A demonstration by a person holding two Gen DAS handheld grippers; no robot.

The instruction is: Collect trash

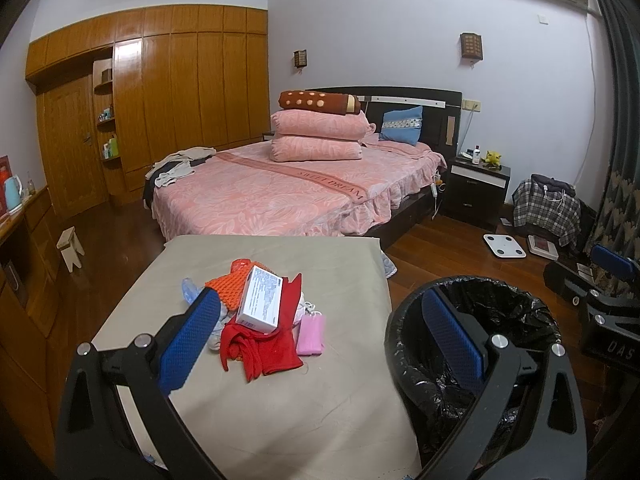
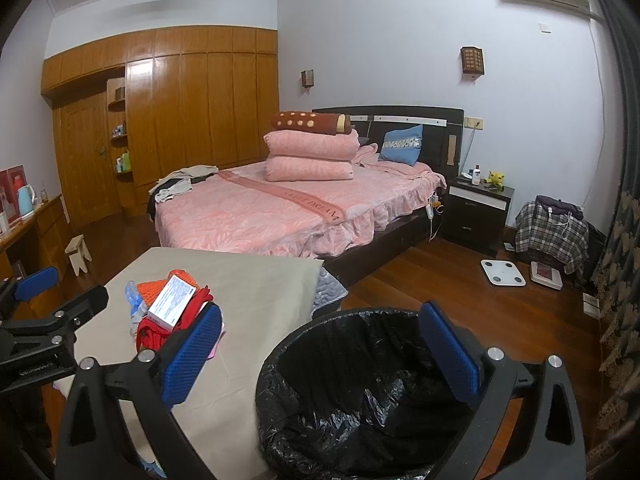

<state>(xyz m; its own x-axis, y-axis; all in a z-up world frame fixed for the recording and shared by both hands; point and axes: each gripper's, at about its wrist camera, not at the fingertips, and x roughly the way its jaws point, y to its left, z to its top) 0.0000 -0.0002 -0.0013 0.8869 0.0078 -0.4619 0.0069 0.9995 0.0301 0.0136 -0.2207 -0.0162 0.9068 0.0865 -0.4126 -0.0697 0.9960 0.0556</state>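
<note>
A heap of items lies on a beige-covered table (image 1: pixel 280 408): a white box (image 1: pixel 261 298) on a red cloth (image 1: pixel 266 346), an orange knit piece (image 1: pixel 230 286), a pink face mask (image 1: pixel 311 334) and a crumpled clear plastic bottle (image 1: pixel 190 290). A black bin with a black liner (image 1: pixel 476 356) stands right of the table. My left gripper (image 1: pixel 320 340) is open and empty above the table's near edge. My right gripper (image 2: pixel 320 352) is open and empty above the bin (image 2: pixel 360 396). The box (image 2: pixel 172 300) and red cloth (image 2: pixel 156 330) show at left in the right wrist view.
A pink-covered bed (image 1: pixel 288 188) with stacked quilts stands behind the table. A dark nightstand (image 1: pixel 478 182), a white scale (image 1: pixel 505 245) and a plaid-covered pile (image 1: pixel 548 210) are on the wooden floor at right. A small wooden stool (image 1: pixel 71 248) and a wardrobe (image 1: pixel 160 92) are at left.
</note>
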